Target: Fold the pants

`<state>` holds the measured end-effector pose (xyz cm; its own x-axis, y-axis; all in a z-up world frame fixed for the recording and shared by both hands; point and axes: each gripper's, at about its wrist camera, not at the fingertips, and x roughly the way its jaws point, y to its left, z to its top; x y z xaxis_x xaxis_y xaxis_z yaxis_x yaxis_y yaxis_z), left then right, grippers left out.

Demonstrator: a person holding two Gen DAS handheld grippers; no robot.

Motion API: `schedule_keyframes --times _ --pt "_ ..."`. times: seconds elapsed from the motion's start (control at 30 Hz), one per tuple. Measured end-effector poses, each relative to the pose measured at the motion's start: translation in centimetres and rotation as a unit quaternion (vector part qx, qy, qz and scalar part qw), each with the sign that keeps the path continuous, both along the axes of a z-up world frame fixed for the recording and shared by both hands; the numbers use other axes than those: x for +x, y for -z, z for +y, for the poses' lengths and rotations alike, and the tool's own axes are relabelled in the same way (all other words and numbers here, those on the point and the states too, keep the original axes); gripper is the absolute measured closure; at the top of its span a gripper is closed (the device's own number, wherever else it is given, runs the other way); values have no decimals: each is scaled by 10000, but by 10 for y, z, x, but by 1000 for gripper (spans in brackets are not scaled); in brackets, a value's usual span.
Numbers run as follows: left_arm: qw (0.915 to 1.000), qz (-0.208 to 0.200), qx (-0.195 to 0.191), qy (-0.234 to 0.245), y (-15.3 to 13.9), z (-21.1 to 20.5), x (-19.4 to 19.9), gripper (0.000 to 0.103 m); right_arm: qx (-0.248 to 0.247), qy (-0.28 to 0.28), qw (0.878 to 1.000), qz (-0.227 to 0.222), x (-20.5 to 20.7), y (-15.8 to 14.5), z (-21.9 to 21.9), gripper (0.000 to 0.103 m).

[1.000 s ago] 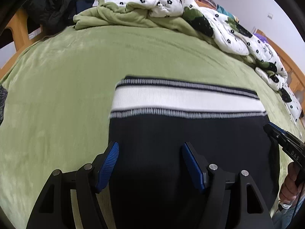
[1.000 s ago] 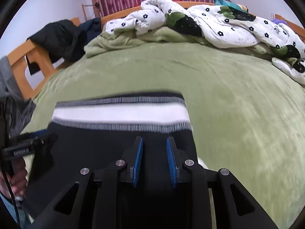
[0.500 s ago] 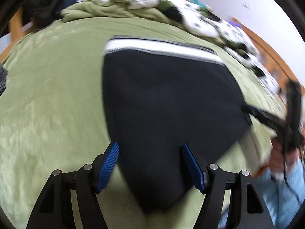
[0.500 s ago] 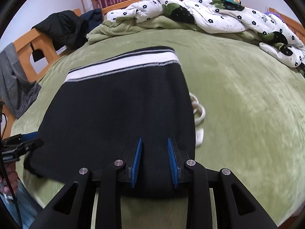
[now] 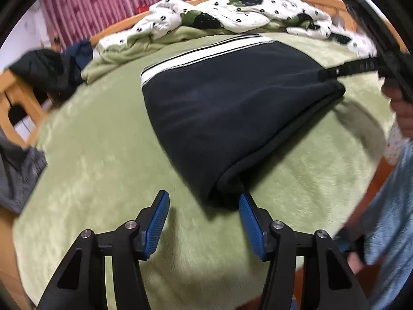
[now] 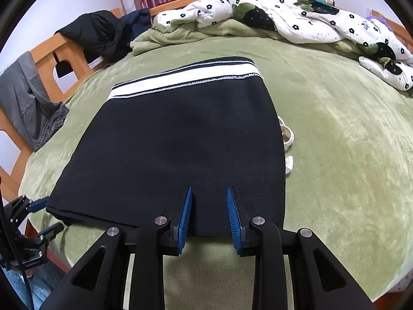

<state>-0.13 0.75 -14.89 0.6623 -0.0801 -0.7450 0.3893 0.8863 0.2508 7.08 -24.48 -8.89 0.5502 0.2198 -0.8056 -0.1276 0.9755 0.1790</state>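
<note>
The black pants (image 6: 180, 142) lie folded flat on the green bed, their white striped waistband (image 6: 185, 80) at the far end. They also show in the left wrist view (image 5: 232, 103), folded edge nearest me. My left gripper (image 5: 204, 219) is open and empty, just off the near corner of the fold. My right gripper (image 6: 209, 211) is open with a narrow gap, empty, over the near folded edge. The right gripper also shows in the left wrist view (image 5: 346, 69) by the pants' far right side. The left gripper shows at the lower left of the right wrist view (image 6: 38, 217).
A white drawstring (image 6: 287, 139) pokes out at the pants' right side. A crumpled floral duvet (image 6: 284, 15) and green blanket (image 6: 180, 36) lie at the far end. Dark jacket (image 6: 103, 33) and grey jeans (image 6: 28, 98) hang on the wooden bed frame (image 6: 64, 56) at left.
Both grippers have pulled back towards the bed's near edge, off the pants. The left gripper has swung left, so the pants now lie ahead and to its right.
</note>
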Motion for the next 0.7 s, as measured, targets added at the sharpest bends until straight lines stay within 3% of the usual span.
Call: schedule_keyframes --times 0.07,0.1,0.13,0.2,0.23,0.33,0.37,0.4,0.47,0.53,0.6,0.7 --pt "9998 1 205 -8 5 -7 5 67 -11 10 10000 7 0 0 0 75" --pt "9999 -21 129 -20 3 -8 7 88 -30 23 10000 15 0 0 -1 75" --pt "9996 -170 -129 -164 -6 -6 8 89 -61 41 10000 24 0 0 -1 75" --pt "9915 -468 -1154 -387 -32 16 5 91 -75 108 9999 -8 0 -1 -4 75" --pt "9882 -417 -1394 -479 -36 24 7 91 -53 151 9999 -43 -1 -2 -7 75" --pt "9941 344 -800 -642 0 22 15 91 -74 213 9997 77 1 8 -13 75" --pt "9946 430 -662 -672 11 19 12 91 -107 187 9997 151 1 12 -13 75" --pt "9960 250 -559 -646 10 16 5 91 -141 161 9996 177 1 15 -12 75" --pt "9965 283 -524 -594 2 13 0 89 -278 117 9995 81 -2 12 -9 75" --pt "9927 426 -858 -730 -5 22 -5 89 -302 66 9995 17 -5 6 -9 75" --pt "9872 547 -1242 -843 -12 33 -13 75 -243 97 9996 -111 -7 -1 -12 75" --pt "9816 246 -1705 -829 -33 42 -14 67 -225 202 9987 -419 -8 -10 -16 75"
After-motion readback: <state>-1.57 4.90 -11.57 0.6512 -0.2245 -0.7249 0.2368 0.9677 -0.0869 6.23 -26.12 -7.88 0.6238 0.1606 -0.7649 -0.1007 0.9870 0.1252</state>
